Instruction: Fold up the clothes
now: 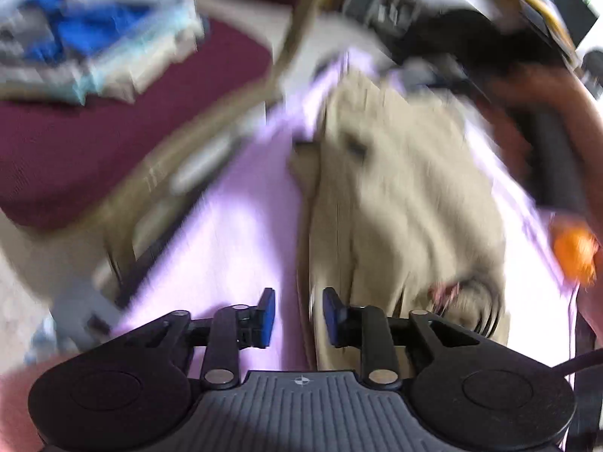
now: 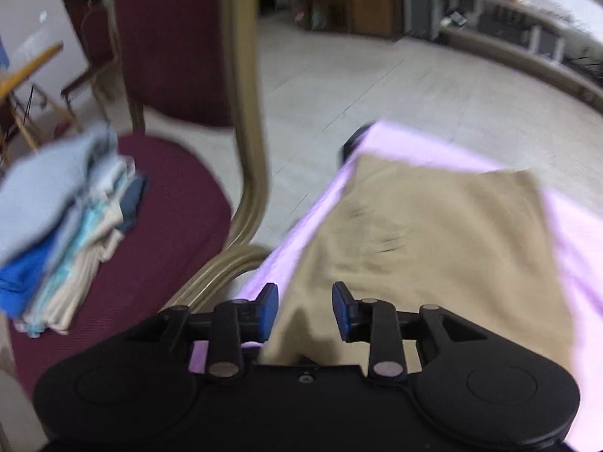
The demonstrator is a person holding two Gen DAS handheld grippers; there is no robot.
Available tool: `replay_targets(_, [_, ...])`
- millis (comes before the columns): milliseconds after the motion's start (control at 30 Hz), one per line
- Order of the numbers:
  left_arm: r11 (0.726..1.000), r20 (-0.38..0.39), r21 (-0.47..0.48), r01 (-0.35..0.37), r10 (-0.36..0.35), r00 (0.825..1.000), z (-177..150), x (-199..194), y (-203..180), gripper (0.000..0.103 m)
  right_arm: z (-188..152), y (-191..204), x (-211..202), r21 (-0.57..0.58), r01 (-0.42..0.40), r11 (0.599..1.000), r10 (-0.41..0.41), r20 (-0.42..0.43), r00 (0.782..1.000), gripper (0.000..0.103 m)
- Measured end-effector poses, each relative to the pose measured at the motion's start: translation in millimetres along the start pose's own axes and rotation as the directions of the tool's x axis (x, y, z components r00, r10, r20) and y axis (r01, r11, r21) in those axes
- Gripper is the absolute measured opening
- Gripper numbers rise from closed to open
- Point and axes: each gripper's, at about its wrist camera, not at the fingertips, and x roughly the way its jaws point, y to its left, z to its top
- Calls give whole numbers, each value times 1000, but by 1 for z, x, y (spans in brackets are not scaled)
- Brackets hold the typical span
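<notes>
The left hand-held gripper and the right hand-held gripper both stand part open with nothing pinched, over the near edge of the folded beige cotton garment on the lilac-covered worktop. The fold looks made; judging by the stack of folded clothes on the maroon chair seat, the garment next wants gripping by both near corners, layers together, so that it carries flat.

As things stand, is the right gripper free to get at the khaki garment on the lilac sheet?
Probably yes. The right gripper hangs with open jaws directly over the near edge of the khaki garment on the lilac sheet, and nothing lies between them.
</notes>
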Motion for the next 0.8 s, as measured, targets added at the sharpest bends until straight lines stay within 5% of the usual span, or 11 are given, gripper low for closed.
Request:
replay_targets(133, [999,98,7,45,-46,994,8,-15,1,32,-14,-38,-101,88,35,996,-38,31,999,56])
replay_targets(267, [995,84,-27,93,-91,992,14,-10,5,36,-62,-60,-188,221,-35,975,18,80,997,67])
replay_targets(367, [992,34,-63,111,-109,993,14,-3,5,37,-107,-73,-220,326,-100,940,59,134,989,77])
replay_targets(500, [971,-8,-169,169,-173,985,15,12,18,37,-175,-84,-208,474,-188,860,138,140,981,79])
replay_targets(567, [949,-16,-227,218,-227,974,19,27,25,37,-203,-84,-185,526,-225,820,172,149,974,76])
replay_targets(633, [927,-19,-276,255,-271,962,22,41,32,36,-230,-85,-162,574,-261,776,205,161,965,45])
replay_targets(700, [940,-21,-262,219,-232,972,21,48,29,36,-240,-79,-142,565,-249,787,217,124,968,31])
replay_targets(800, [966,-45,-198,165,-177,983,19,57,20,35,-250,-71,-118,542,-212,813,202,80,976,32])
